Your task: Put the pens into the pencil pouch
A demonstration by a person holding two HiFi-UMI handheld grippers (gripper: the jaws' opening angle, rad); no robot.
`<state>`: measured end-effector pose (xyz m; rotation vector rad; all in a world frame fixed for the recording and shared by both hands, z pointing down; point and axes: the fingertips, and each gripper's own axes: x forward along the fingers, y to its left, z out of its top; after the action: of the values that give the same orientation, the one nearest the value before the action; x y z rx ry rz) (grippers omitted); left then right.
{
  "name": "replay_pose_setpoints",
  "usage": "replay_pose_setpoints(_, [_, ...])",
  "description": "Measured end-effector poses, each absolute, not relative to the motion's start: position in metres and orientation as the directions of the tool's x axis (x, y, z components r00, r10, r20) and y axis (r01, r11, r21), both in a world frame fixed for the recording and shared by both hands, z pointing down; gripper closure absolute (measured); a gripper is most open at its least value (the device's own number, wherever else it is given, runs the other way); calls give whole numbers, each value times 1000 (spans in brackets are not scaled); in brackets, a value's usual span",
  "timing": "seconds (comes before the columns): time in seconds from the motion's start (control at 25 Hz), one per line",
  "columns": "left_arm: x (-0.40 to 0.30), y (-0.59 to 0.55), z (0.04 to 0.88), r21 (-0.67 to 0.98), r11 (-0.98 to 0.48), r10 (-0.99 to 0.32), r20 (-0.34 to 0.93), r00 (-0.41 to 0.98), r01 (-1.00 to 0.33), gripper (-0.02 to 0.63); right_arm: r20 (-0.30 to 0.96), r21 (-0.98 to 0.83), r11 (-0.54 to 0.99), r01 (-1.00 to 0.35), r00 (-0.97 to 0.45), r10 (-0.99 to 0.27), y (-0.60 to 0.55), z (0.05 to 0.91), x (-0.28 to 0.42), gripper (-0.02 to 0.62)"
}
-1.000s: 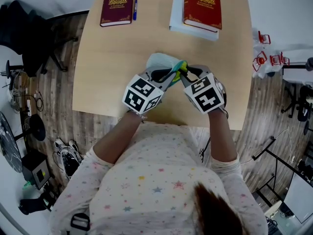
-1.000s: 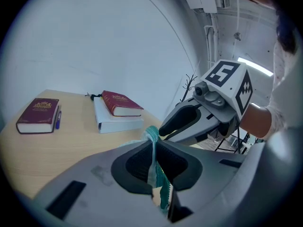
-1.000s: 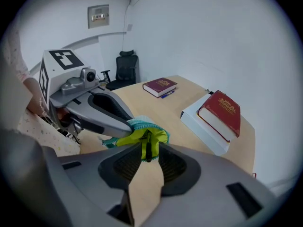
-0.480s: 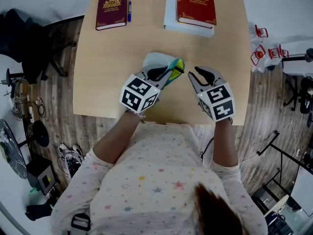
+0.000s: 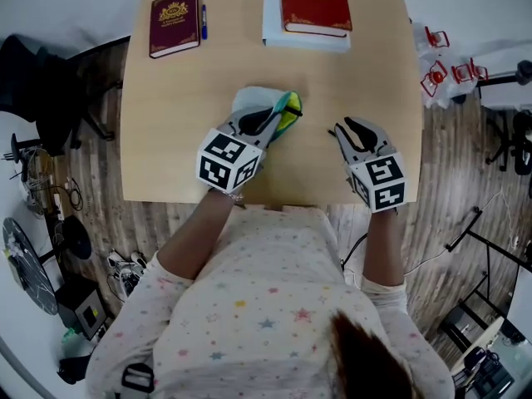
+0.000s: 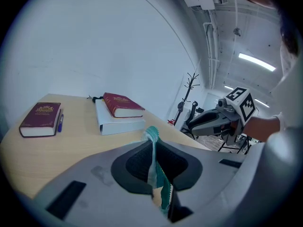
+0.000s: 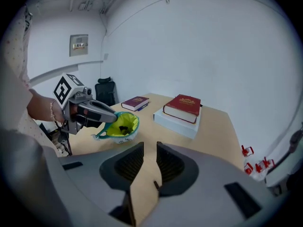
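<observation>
A white and teal pencil pouch [image 5: 259, 104] with a yellow-green lining lies near the middle of the wooden table [image 5: 166, 140]. My left gripper [image 5: 279, 117] is shut on its teal zipper rim [image 6: 152, 137] and holds the mouth open. In the right gripper view the pouch [image 7: 121, 125] shows something dark inside. My right gripper [image 5: 354, 130] hovers to the right of the pouch, well apart from it. It is open, with only table showing between its jaws [image 7: 149, 151]. A blue pen [image 5: 204, 22] lies beside the dark red book [image 5: 174, 22] at the far left.
A red book on a thick white book [image 5: 309, 5] sits at the table's far edge. Red clips [image 5: 434, 38] lie on a white surface to the right. A black chair [image 5: 37, 73] stands to the left. The near table edge runs just under both grippers.
My right gripper has drawn away from the pouch mouth, rightward and toward the near edge. The left gripper keeps its hold on the pouch rim.
</observation>
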<state>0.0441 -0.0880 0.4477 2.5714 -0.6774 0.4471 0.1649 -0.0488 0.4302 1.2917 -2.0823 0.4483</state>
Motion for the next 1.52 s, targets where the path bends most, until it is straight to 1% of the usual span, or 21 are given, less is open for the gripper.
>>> replay_pose_setpoints(0.32, [53, -87, 449, 317, -783, -391, 420, 819, -536, 572, 706, 30, 385, -922, -253, -661, -27, 456, 202, 512])
replay_pose_setpoints(0.8, [63, -87, 455, 311, -780, -392, 434, 811, -543, 572, 781, 22, 329, -944, -189, -595, 0, 508, 243, 517])
replay_pose_setpoints(1.04, [73, -87, 456, 307, -782, -386, 444, 808, -542, 572, 825, 39, 326, -945, -153, -543, 17, 539, 263, 515])
replay_pose_setpoints(1.28, [80, -85, 459, 305, -782, -380, 456, 804, -543, 572, 850, -11, 312, -950, -174, -497, 28, 562, 272, 506])
replay_pose_setpoints(1.52, [83, -86, 463, 306, -778, -384, 462, 800, -549, 572, 866, 4, 328, -945, -161, -474, 32, 575, 279, 502])
